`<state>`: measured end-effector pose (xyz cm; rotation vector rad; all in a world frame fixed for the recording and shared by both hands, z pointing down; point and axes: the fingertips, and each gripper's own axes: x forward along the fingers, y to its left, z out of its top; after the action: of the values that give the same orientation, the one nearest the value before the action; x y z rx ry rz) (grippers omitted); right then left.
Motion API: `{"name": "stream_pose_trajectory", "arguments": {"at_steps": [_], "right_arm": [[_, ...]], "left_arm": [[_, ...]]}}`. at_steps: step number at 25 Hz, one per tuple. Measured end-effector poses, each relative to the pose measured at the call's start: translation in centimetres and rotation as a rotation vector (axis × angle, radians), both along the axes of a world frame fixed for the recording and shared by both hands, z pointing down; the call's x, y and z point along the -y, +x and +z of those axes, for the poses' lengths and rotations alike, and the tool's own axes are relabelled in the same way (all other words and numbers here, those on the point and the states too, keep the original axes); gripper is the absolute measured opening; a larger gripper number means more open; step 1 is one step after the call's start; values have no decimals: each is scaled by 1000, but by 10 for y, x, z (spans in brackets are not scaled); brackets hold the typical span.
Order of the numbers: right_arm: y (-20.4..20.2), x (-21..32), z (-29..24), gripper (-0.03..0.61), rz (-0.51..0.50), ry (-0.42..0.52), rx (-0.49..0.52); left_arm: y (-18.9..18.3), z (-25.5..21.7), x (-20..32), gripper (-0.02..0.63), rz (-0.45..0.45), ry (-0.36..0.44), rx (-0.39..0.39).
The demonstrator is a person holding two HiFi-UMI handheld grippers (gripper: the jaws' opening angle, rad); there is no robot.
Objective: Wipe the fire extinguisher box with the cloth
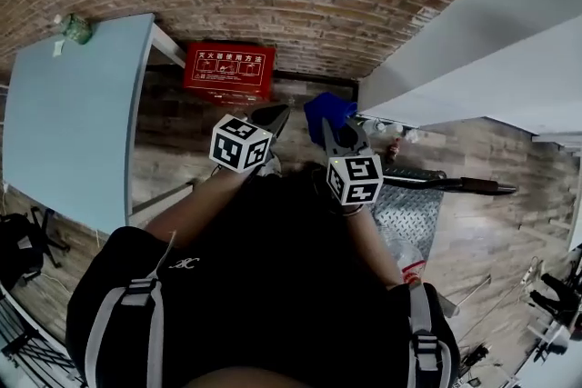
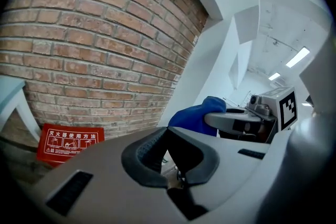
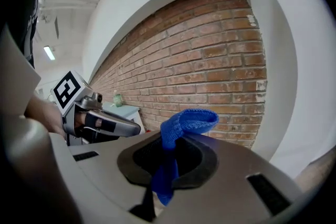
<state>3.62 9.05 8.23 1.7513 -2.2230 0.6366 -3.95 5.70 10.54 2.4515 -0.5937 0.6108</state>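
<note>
The red fire extinguisher box [image 1: 227, 71] stands on the floor against the brick wall; it also shows low at the left of the left gripper view [image 2: 68, 142]. My right gripper [image 1: 329, 126] is shut on a blue cloth [image 1: 329, 109], held up in the air to the right of the box and apart from it. In the right gripper view the cloth [image 3: 184, 122] sticks up folded from between the jaws. My left gripper [image 1: 280, 112] hangs beside it, shut with nothing in it, its tips [image 2: 167, 131] pointing toward the wall.
A light blue table [image 1: 73, 114] stands at the left, with a small bottle [image 1: 76, 29] at its far end. A white wall corner [image 1: 473, 59] juts out at the right. A black handle [image 1: 446, 182] and a metal tread plate [image 1: 406, 213] lie on the floor to the right.
</note>
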Motion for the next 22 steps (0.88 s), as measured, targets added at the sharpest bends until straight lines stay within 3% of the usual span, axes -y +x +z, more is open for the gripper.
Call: {"name": "stream_pose_trajectory", "arguments": {"at_steps": [9,17,22], "right_arm": [[-7,62,26,41,-268,-93,-14],[-31,131,106,41,-414,-162,2],[-39,166,169,41,-409,-135,16]], "left_arm": [[-18,30,38,-5,-263,-58,16],[-44,137,73,-5,-441,-132,59],[-62,212,83,-5,-499,-151,92]]}}
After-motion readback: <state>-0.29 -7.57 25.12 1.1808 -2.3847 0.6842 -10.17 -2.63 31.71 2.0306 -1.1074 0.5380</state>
